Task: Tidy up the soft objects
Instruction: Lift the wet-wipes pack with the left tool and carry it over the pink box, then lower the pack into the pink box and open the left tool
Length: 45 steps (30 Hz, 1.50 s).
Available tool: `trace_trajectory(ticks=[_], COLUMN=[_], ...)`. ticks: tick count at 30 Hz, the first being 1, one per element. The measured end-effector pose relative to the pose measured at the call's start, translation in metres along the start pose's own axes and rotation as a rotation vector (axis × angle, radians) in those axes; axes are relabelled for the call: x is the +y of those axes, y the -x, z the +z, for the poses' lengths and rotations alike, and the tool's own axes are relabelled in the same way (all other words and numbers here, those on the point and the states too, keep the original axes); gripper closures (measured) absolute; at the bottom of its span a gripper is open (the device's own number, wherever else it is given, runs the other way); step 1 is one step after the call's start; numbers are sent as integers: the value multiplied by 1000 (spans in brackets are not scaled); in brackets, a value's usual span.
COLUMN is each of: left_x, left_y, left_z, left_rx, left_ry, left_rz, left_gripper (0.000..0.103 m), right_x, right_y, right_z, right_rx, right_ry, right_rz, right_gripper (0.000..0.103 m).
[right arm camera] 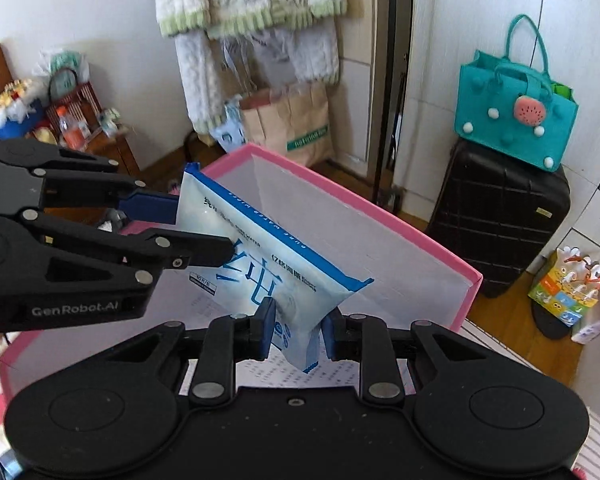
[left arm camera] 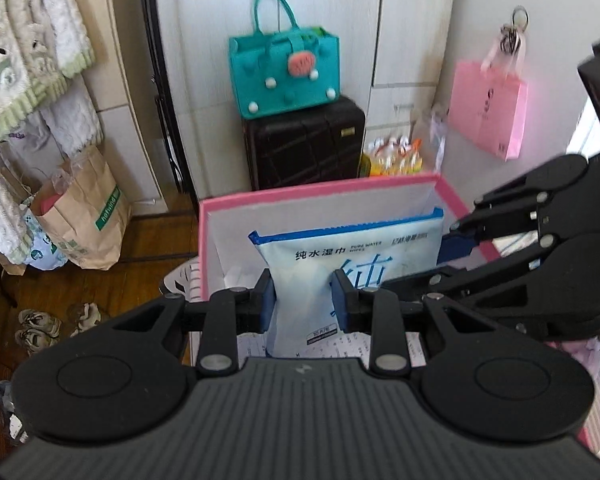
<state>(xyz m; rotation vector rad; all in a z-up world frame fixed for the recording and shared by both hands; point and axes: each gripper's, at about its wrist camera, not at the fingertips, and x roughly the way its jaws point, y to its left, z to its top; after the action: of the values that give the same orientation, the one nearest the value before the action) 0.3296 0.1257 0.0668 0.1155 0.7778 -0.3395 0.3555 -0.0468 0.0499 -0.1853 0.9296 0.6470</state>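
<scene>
wet-wipes pack [left arm camera: 352, 264] | blue-white, soft | upright, tilted | over pink-rimmed box [left arm camera: 320, 192]

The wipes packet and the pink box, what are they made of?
The wet wipes packet looks like soft, glossy plastic film: it shines, and it dents where the left gripper and right gripper pinch it. The pink box looks like matte cardboard or foam board, with stiff flat walls and straight edges; I can't tell which.

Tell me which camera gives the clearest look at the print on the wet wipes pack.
The left wrist view: the wet wipes pack faces the camera upright, its top line of text level and readable. In the right wrist view the pack hangs diagonally, its print tilted and partly hidden by a gripper finger.
</scene>
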Motion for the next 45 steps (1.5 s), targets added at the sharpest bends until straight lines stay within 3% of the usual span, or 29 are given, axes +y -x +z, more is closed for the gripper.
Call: trace_trajectory(ticks=[7, 12, 21, 27, 35, 45], left_x=[-6, -7, -13, -13, -22, -40], left_y=[-13, -25, -28, -15, 22, 93], left_z=[-3, -2, -1, -1, -5, -15], left_rx=[48, 82, 23, 6, -6, -50], left_ry=[-35, -29, -47, -42, -60, -102], left_rz=[6, 39, 145, 146, 169, 151], left_gripper=[75, 75, 75, 72, 64, 57], right_x=[-12, -7, -6, -3, 10, 29], right_y=[-10, -17, -28, -15, 27, 90], right_z=[0, 3, 10, 5, -8, -37], right_rx=[66, 96, 110, 60, 26, -50], right_ry=[-44, 0, -23, 11, -2, 8], right_rz=[0, -37, -80, -135, -39, 6], right_gripper=[74, 75, 72, 72, 71, 64])
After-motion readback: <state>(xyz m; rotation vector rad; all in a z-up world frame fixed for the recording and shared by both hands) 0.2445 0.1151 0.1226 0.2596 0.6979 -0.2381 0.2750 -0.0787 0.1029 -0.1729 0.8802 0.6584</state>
